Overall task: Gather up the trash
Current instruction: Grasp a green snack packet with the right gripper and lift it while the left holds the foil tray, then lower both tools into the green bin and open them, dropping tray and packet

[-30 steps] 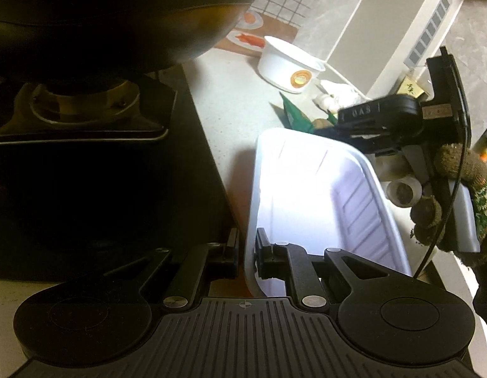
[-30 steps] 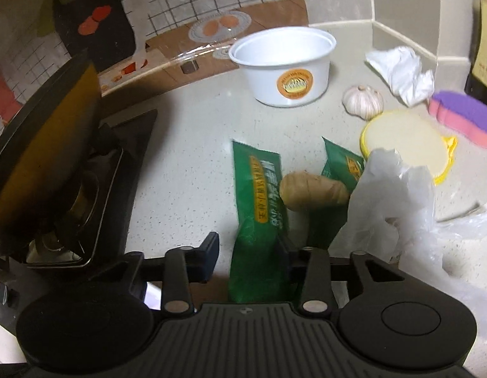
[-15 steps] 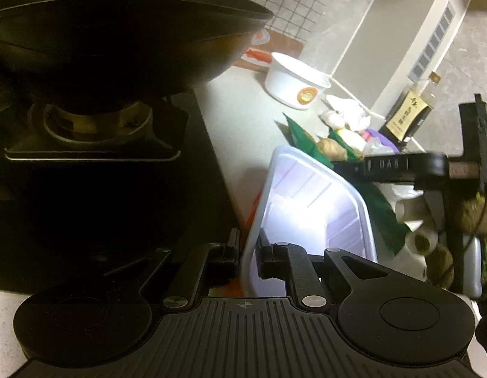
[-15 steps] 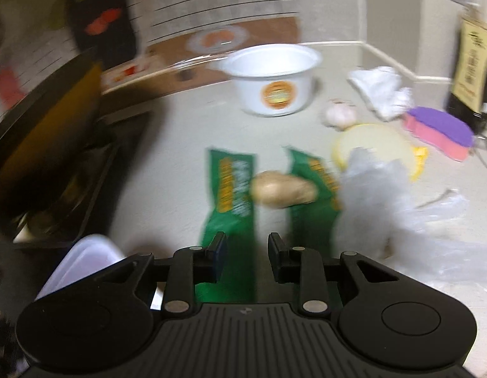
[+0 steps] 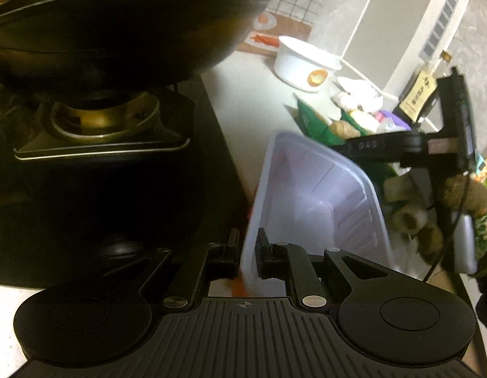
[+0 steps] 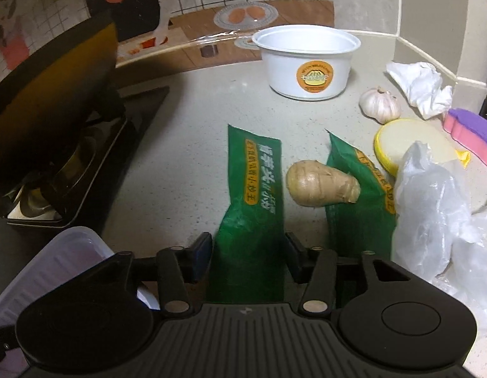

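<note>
Countertop (image 6: pixel 186 132) holds the green wrapper (image 6: pixel 249 220), long axis running straight away between the right gripper's (image 6: pixel 248 253) parted, unclamped pads. Left gripper (image 5: pixel 247 253), beside it, is clenched on the white plastic tray's (image 5: pixel 309 195) rim.

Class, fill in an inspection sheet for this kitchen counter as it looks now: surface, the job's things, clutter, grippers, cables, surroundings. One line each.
Surface: pale speckled counter, dry as far as can be seen.
Job's things: white plastic tray; two green wrappers, left wrapper and right wrapper; crumpled clear bag; crumpled tissue.
Clutter: ginger piece lying between the wrappers, overlapping the right one; garlic bulb; white bowl; sponge.
Grippers: left gripper shut on the tray's rim; right gripper straddles the left wrapper, jaws not yet pressing it.
Cables: thin black cable by the right gripper.
Surroundings: wok on the stove; tiled wall.
</note>
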Tool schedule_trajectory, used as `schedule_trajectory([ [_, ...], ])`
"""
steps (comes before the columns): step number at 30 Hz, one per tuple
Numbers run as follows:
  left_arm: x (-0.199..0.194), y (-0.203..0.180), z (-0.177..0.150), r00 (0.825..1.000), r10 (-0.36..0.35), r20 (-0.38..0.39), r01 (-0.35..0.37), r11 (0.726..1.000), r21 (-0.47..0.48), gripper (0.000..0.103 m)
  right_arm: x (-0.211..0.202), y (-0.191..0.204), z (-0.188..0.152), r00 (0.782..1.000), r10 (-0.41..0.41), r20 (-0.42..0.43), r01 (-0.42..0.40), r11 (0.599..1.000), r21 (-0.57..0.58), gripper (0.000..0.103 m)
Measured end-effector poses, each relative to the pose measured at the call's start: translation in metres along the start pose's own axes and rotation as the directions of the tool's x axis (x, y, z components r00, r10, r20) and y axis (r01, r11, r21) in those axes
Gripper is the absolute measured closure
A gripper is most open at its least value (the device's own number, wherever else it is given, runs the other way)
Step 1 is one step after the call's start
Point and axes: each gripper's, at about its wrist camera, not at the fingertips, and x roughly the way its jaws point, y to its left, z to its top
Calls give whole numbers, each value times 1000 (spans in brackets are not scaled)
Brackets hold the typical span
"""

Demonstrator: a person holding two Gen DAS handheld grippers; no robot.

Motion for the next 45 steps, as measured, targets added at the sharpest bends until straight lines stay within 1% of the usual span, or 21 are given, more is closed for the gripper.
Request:
schedule_trajectory([
  [1,1,-1,-1,1000,0,-1,0,1000,4,90,-5,-2,0,1000,16,-1,-16,1000,9,83],
  [4,5,-5,-2,1000,-3,2,3,1000,-3,90,-33,-13,0,995,83,49,-86,993,78,84],
  [7,8,-11,-1,1000,-4,7,4,1000,-12,90,-70,-25,-1,982,149,115,-167,973,159,85],
  [9,8,-15,2,1000,-9,19,9,1000,-7,90,-95,-30,-4,974,161,162,-190,965,183,85],
  [13,2,-32,6,998,29,64,-32,998,47,93,-143,-42,-20,954,166,248,-219,954,205,86],
  [17,-10,-42,9,997,12,80,-16,999,51,93,-189,-56,-45,938,126,323,-204,954,219,86],
  [20,-26,-58,6,995,-57,82,52,997,60,93,-218,-71,-73,929,103,355,-199,949,247,86],
  [22,-32,-76,3,992,-110,57,105,991,85,93,-238,-82,-98,926,63,371,-175,945,277,86],
  [24,-38,-102,-7,987,-157,16,153,978,139,93,-259,-93,-130,922,-7,387,-127,939,320,86],
  [26,-36,-134,-22,981,-188,-42,192,957,217,93,-277,-106,-161,915,-72,396,-86,926,367,86],
  [27,-30,-151,-33,975,-203,-91,220,941,258,93,-286,-113,-179,913,-104,395,-67,916,396,86],
  [29,-11,-177,-55,960,-209,-189,259,917,303,93,-299,-128,-216,914,-178,365,-15,884,468,86],
  [31,21,-201,-83,932,-193,-306,293,898,329,93,-303,-143,-255,922,-226,313,17,833,552,86],
  [32,38,-209,-95,917,-181,-355,304,893,331,93,-302,-151,-275,931,-238,277,24,797,604,85],
  [34,75,-224,-123,888,-134,-441,300,893,334,93,-298,-161,-318,944,-265,194,57,715,697,85],
  [36,109,-233,-146,863,-70,-500,264,907,329,93,-293,-168,-359,953,-271,135,71,634,771,85],
  [38,125,-241,-154,831,-87,-550,290,911,294,93,-286,-172,-394,960,-260,101,63,556,829,85],
  [39,127,-246,-153,828,-106,-551,313,902,298,93,-281,-172,-407,963,-258,81,70,526,847,85],
  [40,126,-253,-151,834,-115,-539,330,888,320,93,-275,-170,-419,964,-260,60,83,504,860,86],
  [42,122,-262,-142,856,-121,-502,339,866,369,93,-260,-166,-433,968,-245,58,71,486,871,86],
  [45,109,-266,-116,894,-133,-428,321,856,405,93,-229,-163,-439,981,-167,96,-7,466,885,86],
])
